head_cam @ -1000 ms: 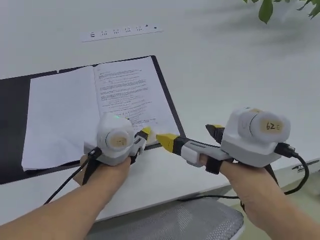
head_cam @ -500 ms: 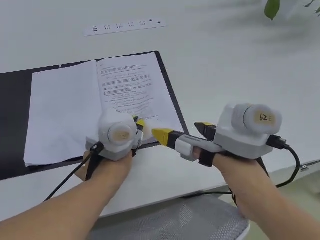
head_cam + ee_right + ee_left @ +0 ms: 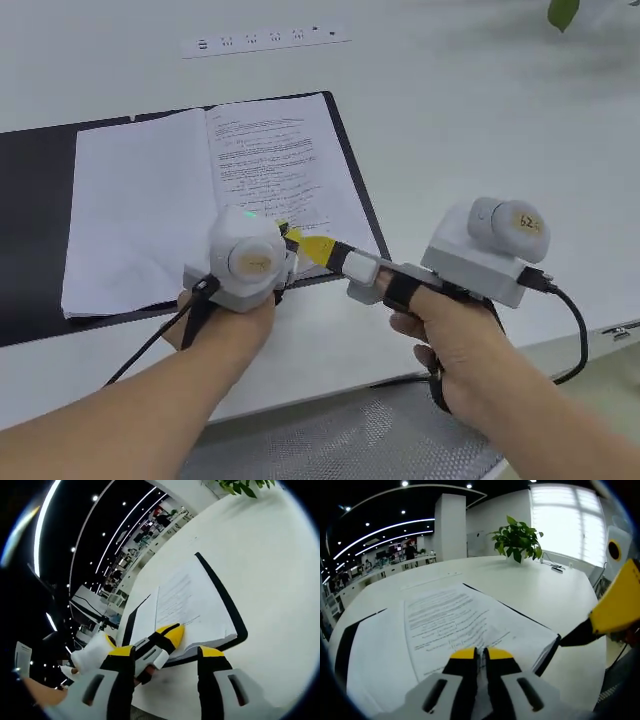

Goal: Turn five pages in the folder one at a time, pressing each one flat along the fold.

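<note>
The black folder point(image 3: 35, 170) lies open on the white table, with a blank left page point(image 3: 140, 220) and a printed right page point(image 3: 275, 165). My left gripper point(image 3: 283, 236) is shut, its yellow tips point(image 3: 480, 654) low over the bottom of the printed page point(image 3: 450, 620); no paper shows between them. My right gripper point(image 3: 335, 258) comes in from the right, open, beside the folder's near right corner point(image 3: 232, 630). Its jaws stand apart point(image 3: 165, 652), and the left gripper's yellow tip point(image 3: 170, 631) shows between them. One right fingertip point(image 3: 615, 607) reaches the folder corner.
A white power strip point(image 3: 265, 40) lies at the back of the table. A potted plant point(image 3: 517, 540) stands far right. The table's front edge runs just under my hands, with a grey chair seat point(image 3: 350, 440) below. Cables trail from both grippers.
Both grippers have moved forward to the folder's near right corner. The right gripper swung left, so its yellow tip now sits beside the left gripper's tips.
</note>
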